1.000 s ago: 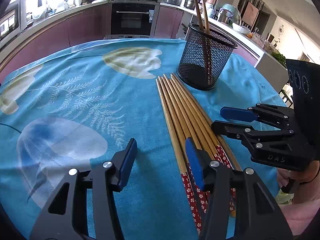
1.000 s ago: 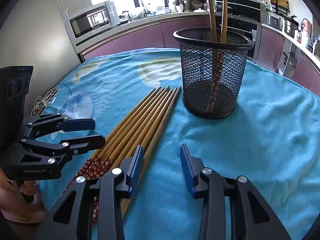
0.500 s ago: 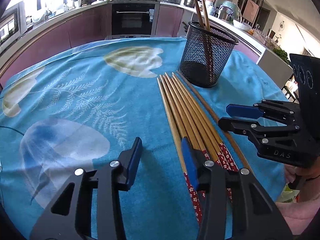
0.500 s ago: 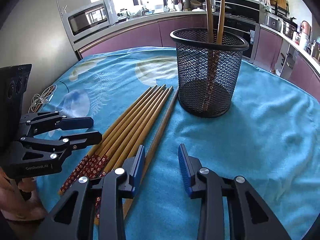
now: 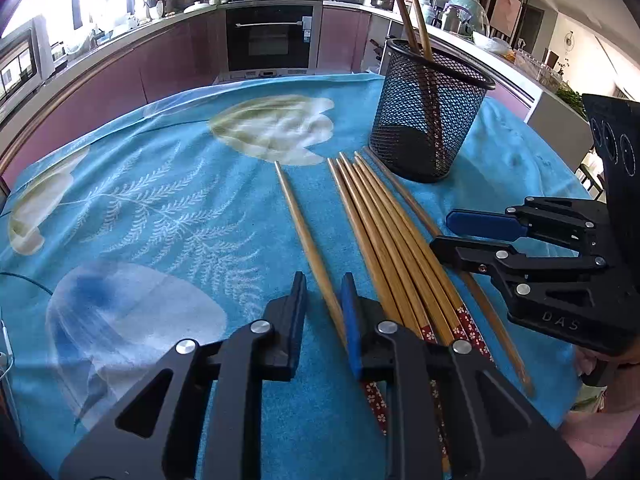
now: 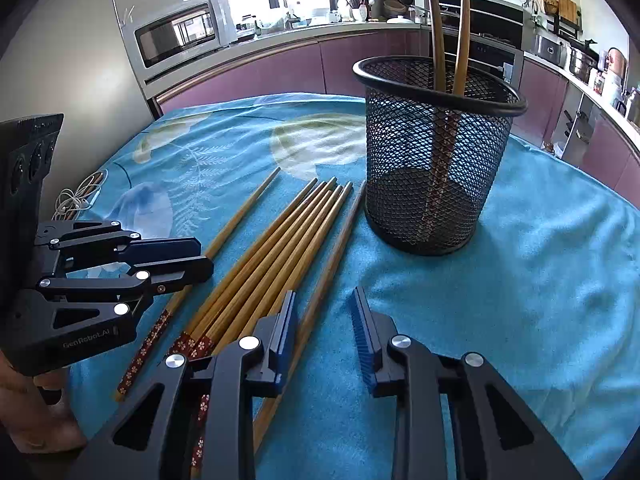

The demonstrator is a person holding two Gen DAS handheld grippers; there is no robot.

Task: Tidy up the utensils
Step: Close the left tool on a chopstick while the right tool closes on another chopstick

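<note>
A black mesh holder (image 5: 428, 120) (image 6: 436, 152) stands on the blue cloth with two chopsticks (image 6: 460, 40) upright in it. Several wooden chopsticks (image 5: 392, 232) (image 6: 276, 252) with red flowered ends lie in a bundle in front of it. One chopstick (image 5: 304, 232) (image 6: 232, 232) lies apart to the left, between the fingers of my left gripper (image 5: 323, 312) (image 6: 200, 260), which is nearly closed around it. Another single chopstick (image 6: 328, 276) lies at the bundle's right, between the fingers of my open right gripper (image 6: 324, 320) (image 5: 444, 230).
The table is covered by a blue cloth with leaf print (image 5: 160, 200). A white cable (image 6: 76, 200) lies at the table's left edge. Kitchen counters, an oven (image 5: 268, 40) and a microwave (image 6: 180, 32) stand beyond the table.
The leftmost chopstick has been drawn away from the bundle to the left. My left gripper's fingers have narrowed around it. The right gripper has edged forward over the rightmost chopstick.
</note>
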